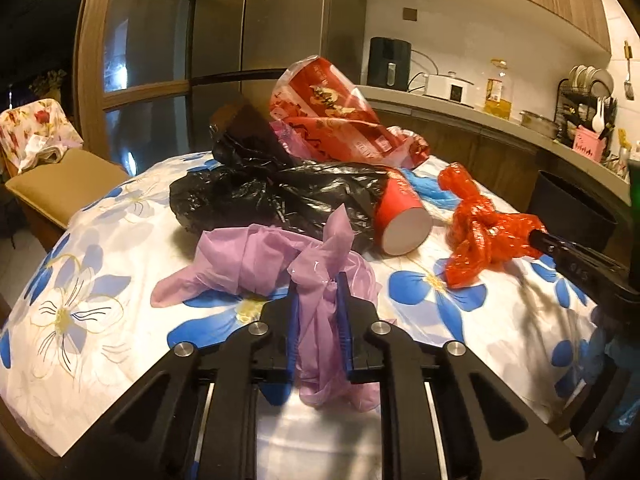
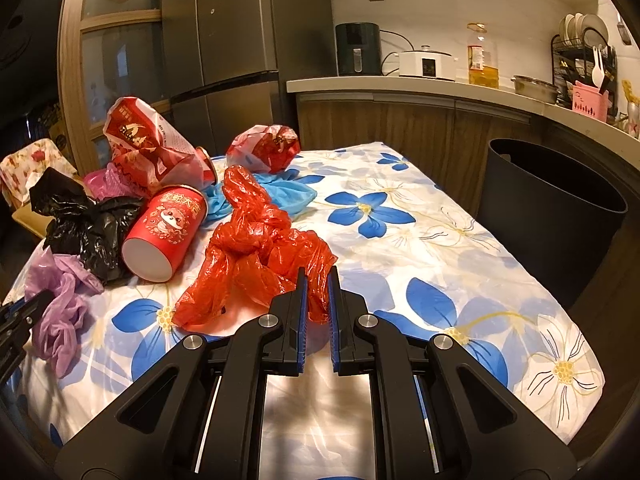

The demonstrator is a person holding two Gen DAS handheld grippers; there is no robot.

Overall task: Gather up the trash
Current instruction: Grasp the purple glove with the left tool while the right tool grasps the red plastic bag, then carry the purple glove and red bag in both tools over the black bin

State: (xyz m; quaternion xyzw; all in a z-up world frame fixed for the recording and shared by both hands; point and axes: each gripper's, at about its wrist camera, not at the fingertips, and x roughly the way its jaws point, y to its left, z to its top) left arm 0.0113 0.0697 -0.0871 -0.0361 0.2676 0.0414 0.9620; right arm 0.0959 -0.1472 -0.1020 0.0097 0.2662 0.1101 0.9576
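Note:
My left gripper (image 1: 318, 286) is shut on a crumpled purple plastic bag (image 1: 256, 264) lying on the flowered tablecloth (image 1: 100, 280); the bag also shows in the right wrist view (image 2: 60, 300). My right gripper (image 2: 317, 276) is shut on a knotted red plastic bag (image 2: 256, 256), which also shows in the left wrist view (image 1: 480, 232). A red paper cup (image 2: 164, 232) lies on its side next to a black plastic bag (image 2: 84, 224). A blue bag (image 2: 280, 196) and red printed wrappers (image 2: 148, 140) lie behind.
A black trash bin (image 2: 552, 216) stands beside the table's right edge. A kitchen counter (image 2: 400, 84) with appliances runs behind it, a fridge (image 2: 236, 40) at the back. A chair (image 1: 60, 176) stands at the table's left.

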